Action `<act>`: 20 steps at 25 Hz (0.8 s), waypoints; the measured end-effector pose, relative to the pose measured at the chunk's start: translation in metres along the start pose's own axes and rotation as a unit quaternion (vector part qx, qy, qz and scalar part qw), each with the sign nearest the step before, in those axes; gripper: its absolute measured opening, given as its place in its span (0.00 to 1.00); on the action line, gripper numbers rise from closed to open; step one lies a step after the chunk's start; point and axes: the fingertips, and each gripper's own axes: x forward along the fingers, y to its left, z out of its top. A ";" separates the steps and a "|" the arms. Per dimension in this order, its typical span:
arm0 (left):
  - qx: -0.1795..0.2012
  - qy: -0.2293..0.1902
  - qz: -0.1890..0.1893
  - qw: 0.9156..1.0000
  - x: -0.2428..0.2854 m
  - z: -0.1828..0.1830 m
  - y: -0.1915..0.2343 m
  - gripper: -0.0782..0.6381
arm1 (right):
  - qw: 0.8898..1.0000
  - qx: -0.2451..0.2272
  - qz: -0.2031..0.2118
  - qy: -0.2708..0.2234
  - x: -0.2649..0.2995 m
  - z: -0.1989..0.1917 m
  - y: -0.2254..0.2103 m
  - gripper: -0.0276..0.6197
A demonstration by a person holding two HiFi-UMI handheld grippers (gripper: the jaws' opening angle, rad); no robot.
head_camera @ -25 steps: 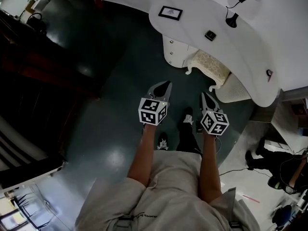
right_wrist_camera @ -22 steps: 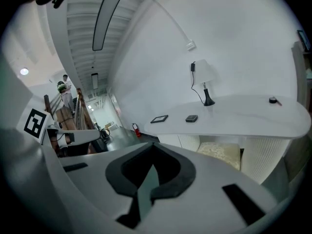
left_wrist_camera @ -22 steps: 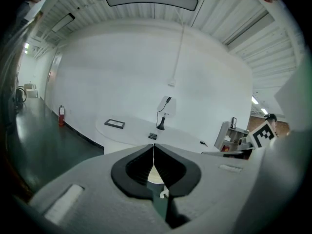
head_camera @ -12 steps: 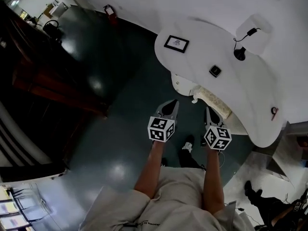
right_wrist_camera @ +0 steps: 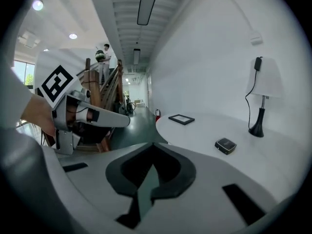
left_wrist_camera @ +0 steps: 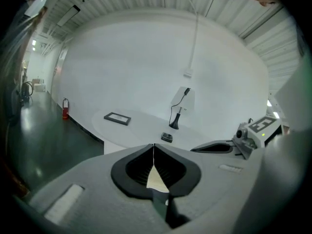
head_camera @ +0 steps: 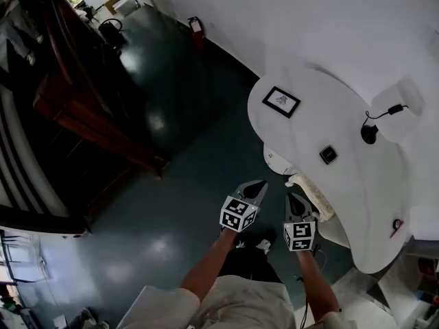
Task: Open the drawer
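Since 1 second ago, both grippers are closer to the white desk, which now fills the right side of the head view. The pair also sits tighter together, and the right marker cube shows a different face upward.

- Left gripper: jaws pressed together tip to tip in its own view, nothing between them. Tip points at the desk's near edge.
- Right gripper: jaws likewise together at the tips, empty. It rides just beside the left one, apart from it.
- Drawer unit: white, tucked under the desk's rim, just ahead of both tips. Its front looks flush and shut from the head view. Neither gripper touches it.
- Chair: cream patterned seat with a white carved frame, pushed under the desk right of the drawer unit, close to the right gripper's tip.
- On the desk: 1 dark picture frame lying flat near the far left end, 1 small black box nearer the rim, and 1 lamp with a black base and a cord running up toward the wall.
- Floor: dark green, glossy.
- Fire extinguisher: red, against the white wall.
- Wooden staircase: far left, well apart from the desk.
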 end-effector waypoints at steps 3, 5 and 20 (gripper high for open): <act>0.004 0.009 0.006 1.000 0.004 -0.010 0.021 0.12 | 1.000 0.010 -0.007 0.011 0.017 -0.011 0.000 0.07; -0.002 0.013 0.006 1.000 0.009 -0.021 0.035 0.12 | 1.000 0.021 -0.010 0.014 0.031 -0.022 0.002 0.07; 0.051 0.010 -0.057 0.997 0.131 -0.154 0.091 0.12 | 0.999 0.032 0.003 0.001 0.157 -0.148 -0.021 0.07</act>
